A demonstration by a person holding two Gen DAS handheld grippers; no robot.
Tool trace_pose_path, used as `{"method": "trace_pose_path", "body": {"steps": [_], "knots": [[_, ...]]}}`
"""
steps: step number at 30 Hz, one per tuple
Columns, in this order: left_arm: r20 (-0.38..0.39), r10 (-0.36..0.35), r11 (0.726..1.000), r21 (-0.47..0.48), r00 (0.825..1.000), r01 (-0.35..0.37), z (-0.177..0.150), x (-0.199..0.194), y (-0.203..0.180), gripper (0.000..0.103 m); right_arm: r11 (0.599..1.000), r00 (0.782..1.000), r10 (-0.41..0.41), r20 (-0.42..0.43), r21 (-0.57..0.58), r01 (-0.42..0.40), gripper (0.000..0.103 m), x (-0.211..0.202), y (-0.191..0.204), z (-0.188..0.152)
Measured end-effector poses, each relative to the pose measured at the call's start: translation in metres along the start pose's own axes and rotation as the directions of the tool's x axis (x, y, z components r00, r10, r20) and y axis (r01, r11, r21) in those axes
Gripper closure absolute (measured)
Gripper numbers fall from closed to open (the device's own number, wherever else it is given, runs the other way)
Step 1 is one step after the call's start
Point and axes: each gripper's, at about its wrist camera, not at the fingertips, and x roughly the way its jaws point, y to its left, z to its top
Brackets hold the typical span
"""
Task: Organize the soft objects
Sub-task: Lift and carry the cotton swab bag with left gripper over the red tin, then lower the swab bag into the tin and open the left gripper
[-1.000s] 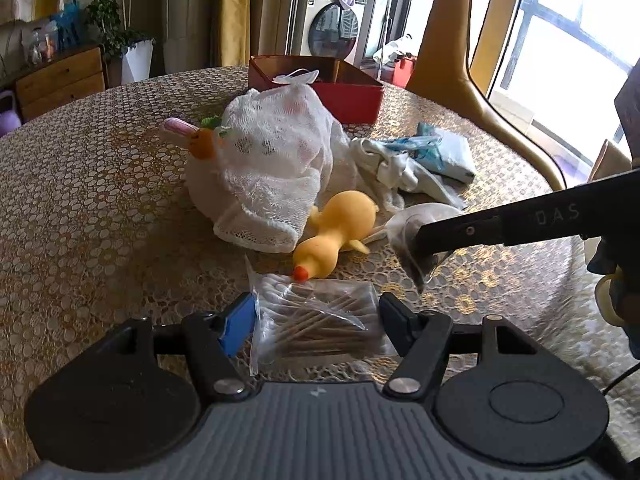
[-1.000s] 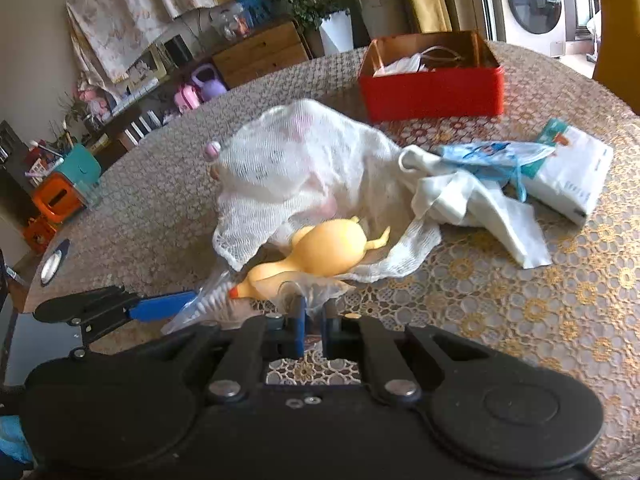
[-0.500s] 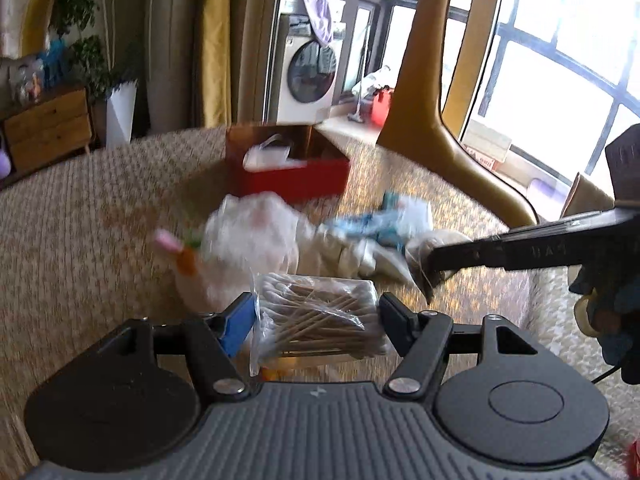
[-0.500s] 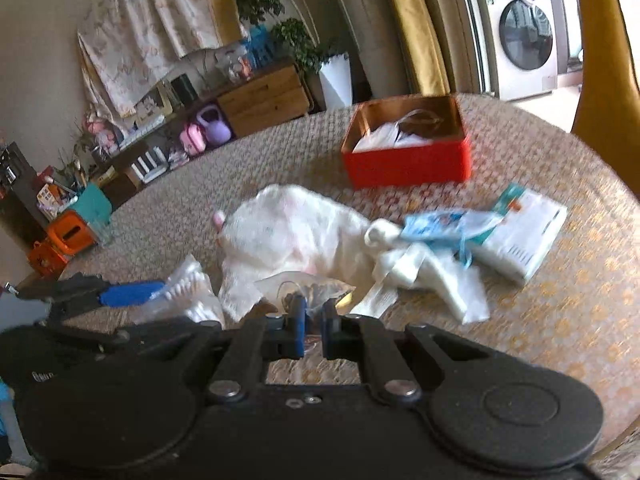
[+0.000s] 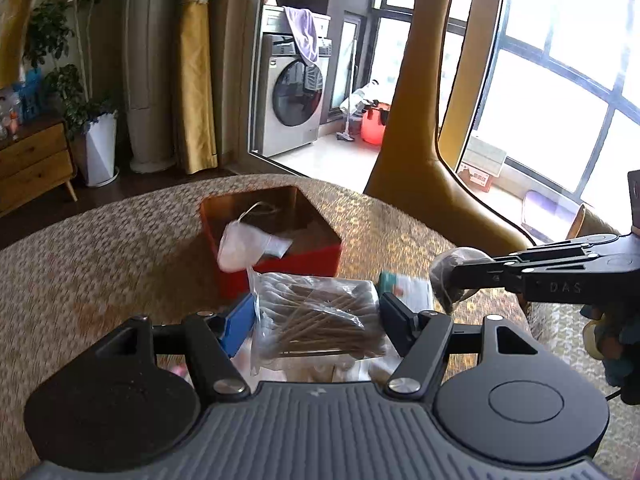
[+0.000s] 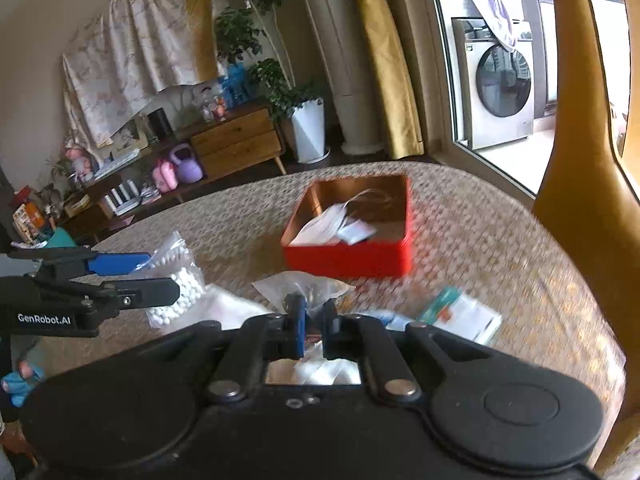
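Note:
My left gripper [image 5: 316,312] is shut on a clear bag of cotton swabs [image 5: 320,316] and holds it in the air above the table. It also shows in the right wrist view [image 6: 172,280]. My right gripper [image 6: 310,320] is shut on a small clear plastic bag [image 6: 304,286], seen from the side in the left wrist view [image 5: 452,276]. An open red box [image 5: 280,236] with white packets inside stands just beyond both grippers; in the right wrist view the box [image 6: 352,256] is ahead and slightly right.
A white and teal pack [image 6: 460,312] lies on the patterned round table [image 6: 500,248] right of my right gripper. A yellow chair back [image 5: 424,140] rises behind the table's far edge. White cloth [image 6: 224,308] lies below the grippers.
Both grippers have lifted with their bags and moved forward toward the red box. The cloth pile and yellow duck toy have dropped out of sight beneath them.

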Motion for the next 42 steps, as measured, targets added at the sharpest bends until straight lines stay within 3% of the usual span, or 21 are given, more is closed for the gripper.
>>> {"method": "trace_pose_path", "body": {"steps": [10,18,30,42], "knots": [[-0.030,0.011,1.000,-0.020,1.000,-0.011,0.070,0.074,0.013,0.035,0.999,0.999,-0.035,-0.008,-0.039,0.034,0.096,0.044,-0.027,0.041],[-0.023,0.054,0.998,-0.029,0.998,-0.054,0.101,0.135,0.024,0.035,0.995,0.997,-0.074,-0.031,-0.073,0.072,0.096,0.092,-0.044,0.061],[-0.104,0.086,0.993,-0.069,0.991,-0.094,0.116,0.232,0.047,0.035,0.992,0.993,-0.090,-0.081,-0.097,0.082,0.096,0.170,-0.054,0.077],[-0.191,0.116,0.988,-0.079,0.975,-0.133,0.105,0.298,0.062,0.035,0.984,0.979,-0.129,-0.155,-0.144,0.107,0.096,0.226,-0.053,0.060]]}}
